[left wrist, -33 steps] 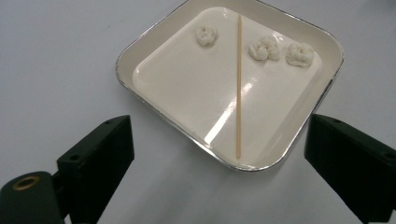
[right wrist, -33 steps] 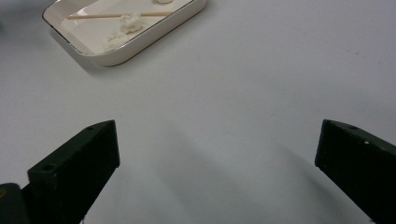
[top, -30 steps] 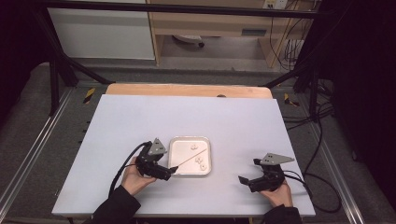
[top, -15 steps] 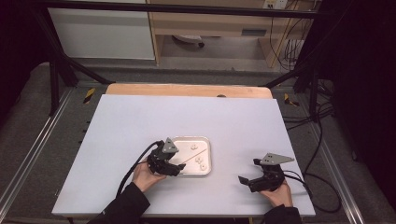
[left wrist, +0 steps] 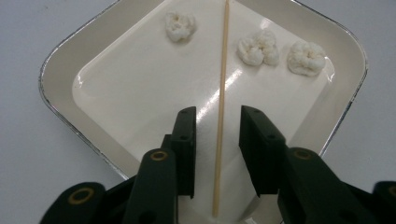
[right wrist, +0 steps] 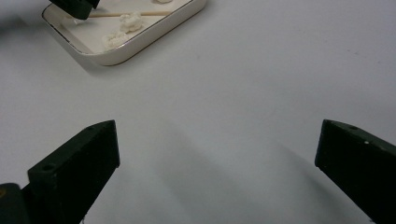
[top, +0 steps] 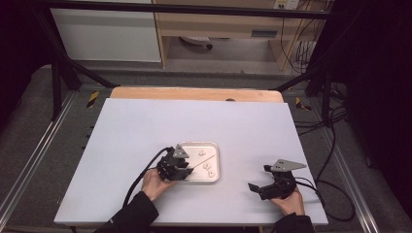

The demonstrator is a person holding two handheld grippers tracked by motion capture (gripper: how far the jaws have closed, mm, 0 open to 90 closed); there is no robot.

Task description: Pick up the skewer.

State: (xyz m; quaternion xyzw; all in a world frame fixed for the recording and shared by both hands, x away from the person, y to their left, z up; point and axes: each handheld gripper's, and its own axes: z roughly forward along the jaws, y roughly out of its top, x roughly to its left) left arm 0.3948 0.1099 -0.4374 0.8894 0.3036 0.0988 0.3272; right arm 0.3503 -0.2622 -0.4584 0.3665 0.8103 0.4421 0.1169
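A white square tray (top: 217,164) with a gold rim (left wrist: 60,79) sits on the table near the person's side. In it lie a thin wooden skewer (left wrist: 222,93) and three white puffy pieces (left wrist: 180,25). My left gripper (top: 187,171) reaches over the tray's left edge. Its jaws (left wrist: 217,116) have just been closing and now stand on either side of the skewer's near end, with a small gap on each side and neither pad touching it. My right gripper (top: 259,178) rests low at the table's right front, jaws (right wrist: 217,140) wide open over bare tabletop.
The pale table top (top: 145,126) spreads around the tray, with a wooden strip (top: 194,93) along its far edge. In the right gripper view the tray (right wrist: 154,35) lies at the upper left. Cables (top: 335,189) trail off the right side.
My left gripper moved right from beside the tray to over its left edge, and its jaws narrowed around the skewer. The right gripper stayed still.
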